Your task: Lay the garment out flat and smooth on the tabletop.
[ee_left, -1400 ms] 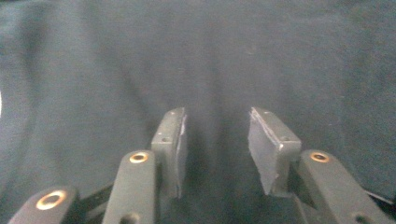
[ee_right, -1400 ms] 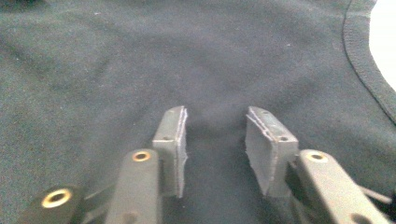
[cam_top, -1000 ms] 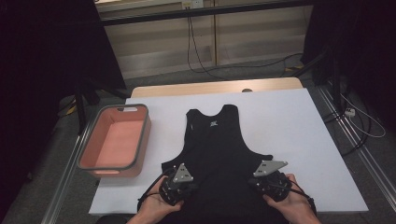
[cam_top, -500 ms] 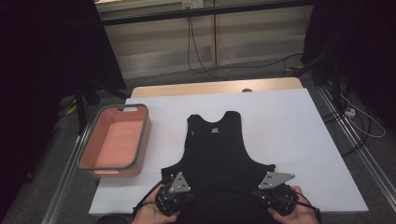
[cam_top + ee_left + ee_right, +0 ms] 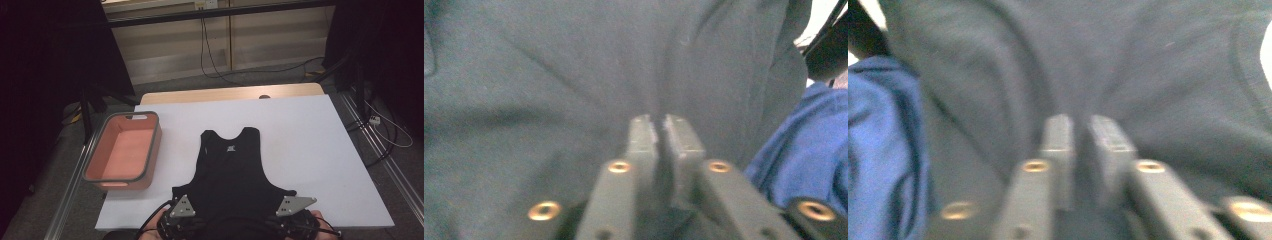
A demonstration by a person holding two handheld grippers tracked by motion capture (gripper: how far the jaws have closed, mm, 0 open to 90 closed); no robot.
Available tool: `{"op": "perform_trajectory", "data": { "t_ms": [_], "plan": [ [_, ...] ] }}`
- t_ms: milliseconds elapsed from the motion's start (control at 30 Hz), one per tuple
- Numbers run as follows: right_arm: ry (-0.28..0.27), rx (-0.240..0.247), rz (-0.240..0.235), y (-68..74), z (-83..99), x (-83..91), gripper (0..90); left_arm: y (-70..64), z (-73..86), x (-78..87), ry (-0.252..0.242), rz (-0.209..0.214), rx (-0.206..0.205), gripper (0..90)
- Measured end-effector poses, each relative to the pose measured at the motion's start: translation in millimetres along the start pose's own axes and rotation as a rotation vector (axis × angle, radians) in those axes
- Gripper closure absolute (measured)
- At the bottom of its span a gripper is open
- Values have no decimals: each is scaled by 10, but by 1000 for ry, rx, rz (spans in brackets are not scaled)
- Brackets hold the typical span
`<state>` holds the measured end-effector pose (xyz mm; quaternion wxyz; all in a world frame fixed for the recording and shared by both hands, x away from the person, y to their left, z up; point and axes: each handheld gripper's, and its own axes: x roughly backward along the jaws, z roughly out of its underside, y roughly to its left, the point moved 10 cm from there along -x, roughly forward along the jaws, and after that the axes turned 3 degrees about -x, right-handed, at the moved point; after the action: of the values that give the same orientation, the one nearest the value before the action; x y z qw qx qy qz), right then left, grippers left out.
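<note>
text: none legible | vest (image 5: 232,170) neck label: too small

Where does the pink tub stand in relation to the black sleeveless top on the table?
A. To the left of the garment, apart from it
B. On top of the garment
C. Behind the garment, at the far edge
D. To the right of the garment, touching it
A: in the high view the pink tub stands left of the black sleeveless top, with a strip of white table between them.
</note>
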<state>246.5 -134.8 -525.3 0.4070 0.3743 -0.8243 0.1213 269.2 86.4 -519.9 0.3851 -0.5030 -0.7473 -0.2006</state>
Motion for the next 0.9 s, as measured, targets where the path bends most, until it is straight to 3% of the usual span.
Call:
{"op": "perform_trajectory", "data": {
  "t_ms": [133,267,367,433,533,567,767,900],
  "plan": [
    [-48,2,27,-129,-189,-20,600,218,-123,-23,-23,-68,33,546],
    [-86,15,36,-295,-476,-83,573,446,-239,-36,-46,-118,42,425],
    [-96,17,28,-404,-726,-217,575,586,-312,-51,-54,-144,11,424],
    [-95,33,31,-467,-900,-342,581,639,-344,-72,-69,-140,45,420],
    [-100,29,19,-540,-1153,-562,594,694,-320,-115,-82,-169,31,409],
    [-100,36,31,-573,-1231,-640,591,699,-300,-123,-80,-165,40,405],
    [-100,31,-1,-647,-1635,-1058,626,714,-280,-166,-75,-157,41,383],
    [-89,29,14,-786,-1847,-1292,644,723,-278,-216,-61,-146,41,378]
  ]
}}
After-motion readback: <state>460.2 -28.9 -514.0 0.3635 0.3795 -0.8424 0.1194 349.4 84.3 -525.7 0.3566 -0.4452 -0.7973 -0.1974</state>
